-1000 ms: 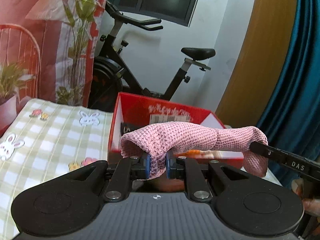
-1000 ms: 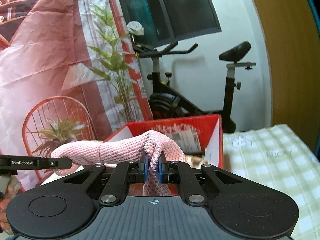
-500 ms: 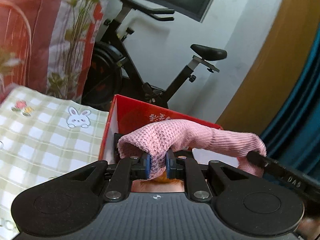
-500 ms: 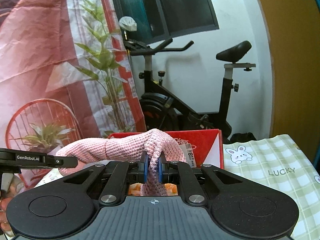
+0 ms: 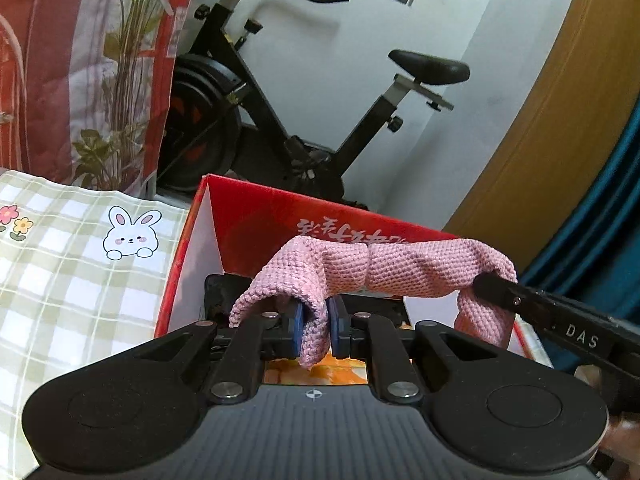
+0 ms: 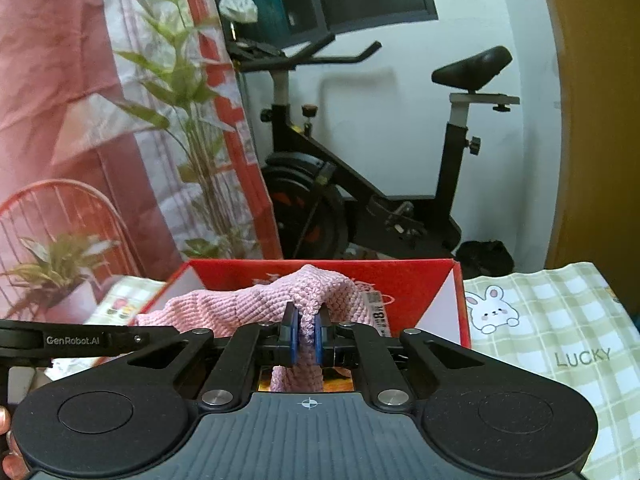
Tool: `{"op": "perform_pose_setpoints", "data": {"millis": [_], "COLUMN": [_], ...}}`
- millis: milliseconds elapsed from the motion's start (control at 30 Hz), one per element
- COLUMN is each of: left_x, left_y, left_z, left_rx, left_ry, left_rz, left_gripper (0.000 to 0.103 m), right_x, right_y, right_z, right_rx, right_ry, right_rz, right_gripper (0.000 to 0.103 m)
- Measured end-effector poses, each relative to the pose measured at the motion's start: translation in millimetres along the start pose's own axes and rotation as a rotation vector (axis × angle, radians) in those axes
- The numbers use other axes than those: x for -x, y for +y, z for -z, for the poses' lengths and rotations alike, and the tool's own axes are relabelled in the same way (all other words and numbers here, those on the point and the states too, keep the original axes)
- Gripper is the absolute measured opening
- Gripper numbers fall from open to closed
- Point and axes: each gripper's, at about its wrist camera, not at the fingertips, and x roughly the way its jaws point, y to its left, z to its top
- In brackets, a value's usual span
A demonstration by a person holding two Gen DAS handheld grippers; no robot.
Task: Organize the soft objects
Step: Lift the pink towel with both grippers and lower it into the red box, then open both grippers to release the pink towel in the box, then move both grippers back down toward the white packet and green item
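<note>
A pink knitted cloth (image 5: 384, 268) hangs stretched between my two grippers, over an open red cardboard box (image 5: 256, 216). My left gripper (image 5: 314, 322) is shut on one end of the cloth. My right gripper (image 6: 307, 332) is shut on the other end of the cloth (image 6: 256, 308). In the left wrist view the right gripper's black finger (image 5: 504, 294) pinches the far end. In the right wrist view the left gripper's finger (image 6: 88, 339) shows at the left. The red box (image 6: 424, 284) sits just ahead and below.
The box holds a black item (image 5: 218, 294) and something orange (image 5: 320, 372). A green checked tablecloth with rabbit prints (image 5: 80, 264) covers the table on both sides (image 6: 560, 320). An exercise bike (image 5: 288, 128) stands behind, beside a red printed curtain (image 6: 80, 100).
Both grippers have carried the cloth forward and lower over the red box. The box now appears closer and its inside shows more. Both grips are unchanged.
</note>
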Motion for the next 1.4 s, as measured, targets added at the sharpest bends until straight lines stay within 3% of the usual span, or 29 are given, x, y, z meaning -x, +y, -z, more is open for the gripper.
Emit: {"op": "perform_pose_setpoints", "data": {"millis": [567,600,667,733,867,933,1000,1100,1233,1400], "left_x": [-38,-37,-36,-32,-19,-12,-2,14,37,66], "left_y": [10,10,9,7,4,1,-4,-10,-14,-21], "left_z": [-20,-20,-20,-20,-21,-20,-18,-13,-4,8], "left_rx": [-0.032,-0.034,-0.043,-0.056,-0.071,-0.088,-0.113,-0.138,-0.155,-0.18], "left_ry": [0.06,0.061,0.064,0.055,0.038,0.029,0.017,0.011,-0.004,-0.024], "left_rz": [-0.039,-0.034,-0.03,-0.03,-0.025,-0.028,-0.033,-0.035,-0.049,-0.083], "left_gripper": [0.014,0.017,0.033,0.061,0.078,0.093,0.098,0.1,0.101,0.103], "right_x": [-50,-50,-51,-49,-40,-34,-26,-10,12,40], "right_y": [-2,-1,2,3,2,2,3,8,13,18], "right_z": [6,6,6,6,7,7,7,6,5,8], "right_rx": [0.009,0.011,0.014,0.019,0.019,0.018,0.024,0.051,0.062,0.061], "right_ry": [0.142,0.143,0.149,0.146,0.135,0.133,0.124,0.096,0.066,0.041], "right_rz": [0.094,0.094,0.09,0.093,0.095,0.096,0.094,0.099,0.096,0.081], "right_gripper": [0.01,0.016,0.027,0.031,0.051,0.058,0.076,0.092,0.103,0.103]}}
